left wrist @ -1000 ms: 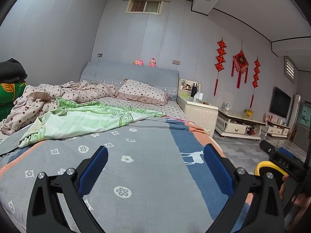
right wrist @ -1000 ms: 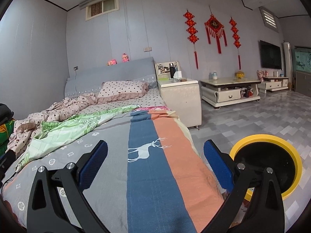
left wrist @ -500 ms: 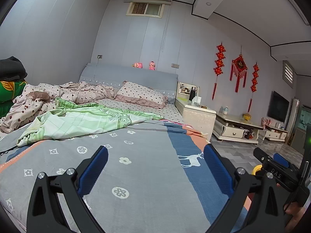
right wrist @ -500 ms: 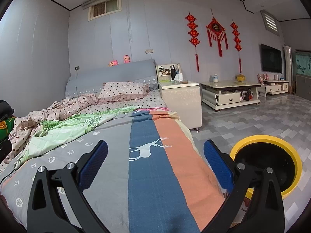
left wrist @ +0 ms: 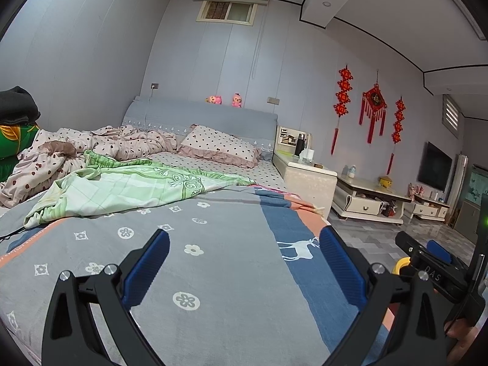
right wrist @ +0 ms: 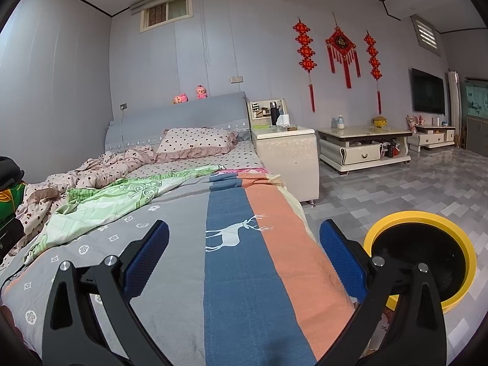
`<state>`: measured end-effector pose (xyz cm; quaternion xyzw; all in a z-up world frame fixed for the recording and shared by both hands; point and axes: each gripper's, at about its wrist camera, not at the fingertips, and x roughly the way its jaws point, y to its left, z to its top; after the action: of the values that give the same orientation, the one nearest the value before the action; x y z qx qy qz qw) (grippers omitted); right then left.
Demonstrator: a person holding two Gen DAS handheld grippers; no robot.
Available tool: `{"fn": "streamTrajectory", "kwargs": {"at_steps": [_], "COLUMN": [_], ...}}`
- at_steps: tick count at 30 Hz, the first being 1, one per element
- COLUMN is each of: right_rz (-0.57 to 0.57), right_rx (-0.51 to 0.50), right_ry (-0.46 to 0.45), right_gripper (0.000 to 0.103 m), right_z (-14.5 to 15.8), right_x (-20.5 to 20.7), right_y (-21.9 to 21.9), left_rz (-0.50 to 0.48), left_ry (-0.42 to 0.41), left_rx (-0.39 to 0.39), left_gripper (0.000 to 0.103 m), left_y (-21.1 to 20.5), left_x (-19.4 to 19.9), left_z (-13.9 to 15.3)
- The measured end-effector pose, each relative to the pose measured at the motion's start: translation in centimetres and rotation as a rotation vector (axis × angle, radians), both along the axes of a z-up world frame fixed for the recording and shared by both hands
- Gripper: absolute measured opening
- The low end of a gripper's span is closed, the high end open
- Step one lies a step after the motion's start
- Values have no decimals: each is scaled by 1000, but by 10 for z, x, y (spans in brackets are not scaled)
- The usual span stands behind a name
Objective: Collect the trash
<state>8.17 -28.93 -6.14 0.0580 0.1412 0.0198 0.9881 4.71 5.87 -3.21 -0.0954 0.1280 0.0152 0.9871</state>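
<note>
My left gripper (left wrist: 244,259) is open and empty above the grey flowered blanket (left wrist: 189,274) at the foot of the bed. My right gripper (right wrist: 244,253) is open and empty above the blue and orange stripes of the same blanket (right wrist: 238,274). A yellow-rimmed trash bin (right wrist: 427,259) with a black inside stands on the floor right of the bed, beside my right finger. A sliver of its yellow rim (left wrist: 401,264) shows in the left wrist view behind the right gripper's body (left wrist: 433,271). No loose trash shows on the blanket.
A green sheet (left wrist: 128,189), a crumpled spotted quilt (left wrist: 91,146) and a pillow (left wrist: 219,146) lie further up the bed. A white nightstand (right wrist: 286,158) stands by the bedhead, a low TV cabinet (right wrist: 363,149) along the wall. Grey tiled floor (right wrist: 396,192) lies to the right.
Both views have tilted up slightly, so the blanket and bin sit a little lower in frame. Both grippers stay open.
</note>
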Motion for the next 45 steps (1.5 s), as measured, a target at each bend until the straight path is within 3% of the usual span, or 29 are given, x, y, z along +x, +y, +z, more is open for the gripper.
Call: {"fn": "streamTrajectory", "kwargs": {"at_steps": [45], "right_rz": [8], "right_rx": [14], "right_ry": [35], "right_gripper": [95], "right_z": [-19], "right_x": [10], "right_y": [5], "left_rz": [-19], "left_ry": [17], "left_rx": [-3], "left_gripper": [95], "left_y": [-4], "left_x": [2], "left_z": [-8]}}
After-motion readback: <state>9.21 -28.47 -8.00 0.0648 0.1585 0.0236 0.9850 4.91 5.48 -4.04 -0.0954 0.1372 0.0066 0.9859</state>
